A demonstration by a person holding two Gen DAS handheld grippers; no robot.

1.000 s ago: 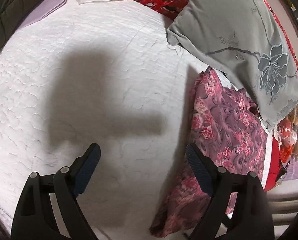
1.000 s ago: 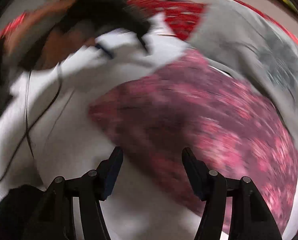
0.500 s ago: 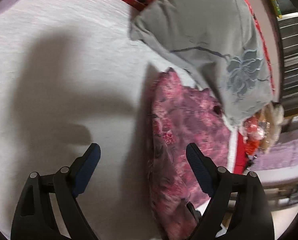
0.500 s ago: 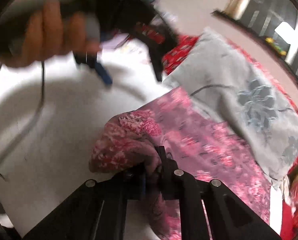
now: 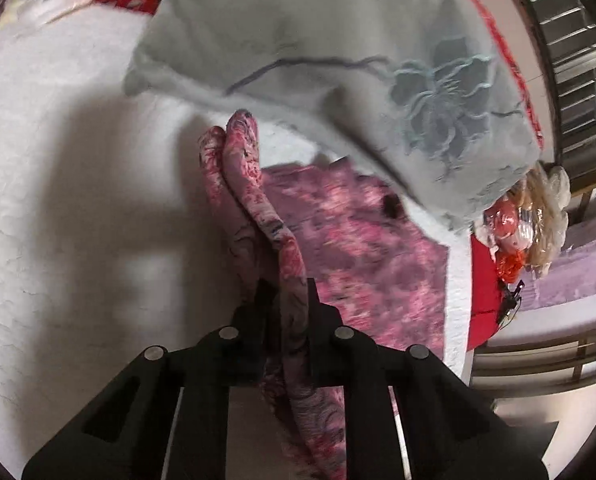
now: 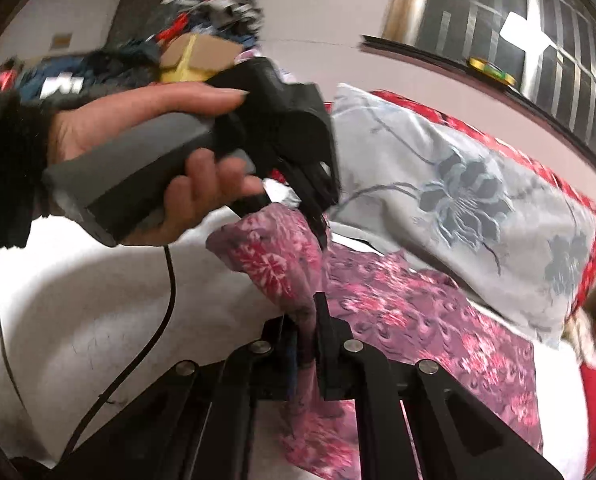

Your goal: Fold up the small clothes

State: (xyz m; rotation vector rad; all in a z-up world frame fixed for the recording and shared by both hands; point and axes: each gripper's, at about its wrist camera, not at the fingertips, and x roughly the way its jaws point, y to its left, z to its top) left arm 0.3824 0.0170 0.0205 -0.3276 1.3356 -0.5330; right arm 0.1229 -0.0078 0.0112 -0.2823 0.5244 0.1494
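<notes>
— Pink floral cloth (image 5: 349,248) lies on the white bed (image 5: 78,208), beside the grey pillow (image 5: 337,60); its near edge is lifted. What changed?

— My left gripper (image 5: 286,300) has just closed on that edge. My right gripper (image 6: 313,320) pinches it too. With 2 holds, I judge the fold can start.

A bed with a white quilted cover (image 5: 58,220) filled the foreground. A grey pillow embroidered with a blue-grey flower (image 6: 457,184) lay against a red patterned cloth (image 6: 553,176). Behind stood a pale plaster wall (image 6: 329,12) and a barred window (image 6: 537,40) admitting bright daylight.
</notes>
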